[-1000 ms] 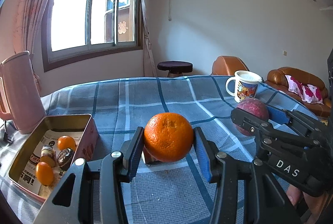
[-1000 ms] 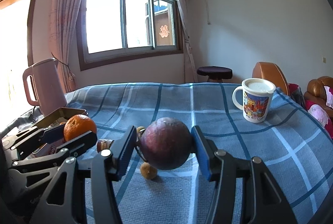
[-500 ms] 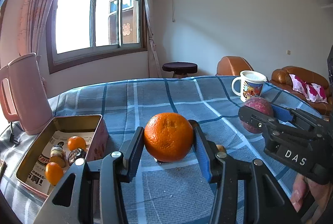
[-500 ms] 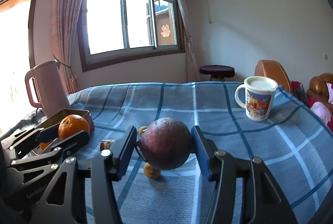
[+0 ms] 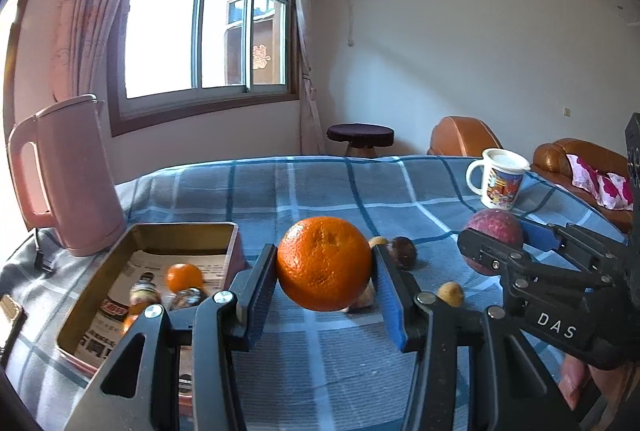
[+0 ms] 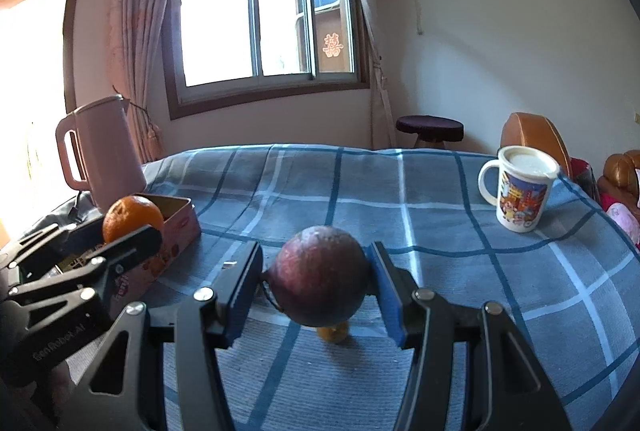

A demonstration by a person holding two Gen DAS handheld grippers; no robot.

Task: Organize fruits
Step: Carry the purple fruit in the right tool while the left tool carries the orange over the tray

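The table (image 5: 320, 191) carries a blue plaid cloth and bears every item listed below.

The pink kettle (image 5: 64, 175) stands upright at the left rear of the table, just behind the tin.

The tin (image 5: 184, 231) is an open rectangular box at the left of the table. A printed sheet lines its floor. It contains a small orange fruit (image 5: 184, 277) and several other small items, blurred and not identifiable.

The left gripper (image 5: 325, 271) is held above the table, just right of the tin. Its blue pads are clamped on the orange (image 5: 324, 263), one pad on each side. The orange hangs clear of the cloth.

The right gripper (image 6: 316, 287) is held to the right of the left gripper, near it. Its blue pads are clamped on the purple fruit (image 6: 320, 279), a round dark fruit with a short stem at its left side. This fruit is also clear of the cloth.

The mug (image 6: 524, 191) is white with a coloured print. It stands upright at the right rear of the table, well apart from both grippers.

A fingertip (image 5: 572, 383) of the person shows under the right gripper at the lower right edge of the left wrist view.

Small loose items lie on the cloth between the two grippers: a dark brown piece (image 5: 402, 251), a tan piece (image 5: 378, 241) just beside it, and a yellow piece (image 5: 451, 293) nearer the camera.
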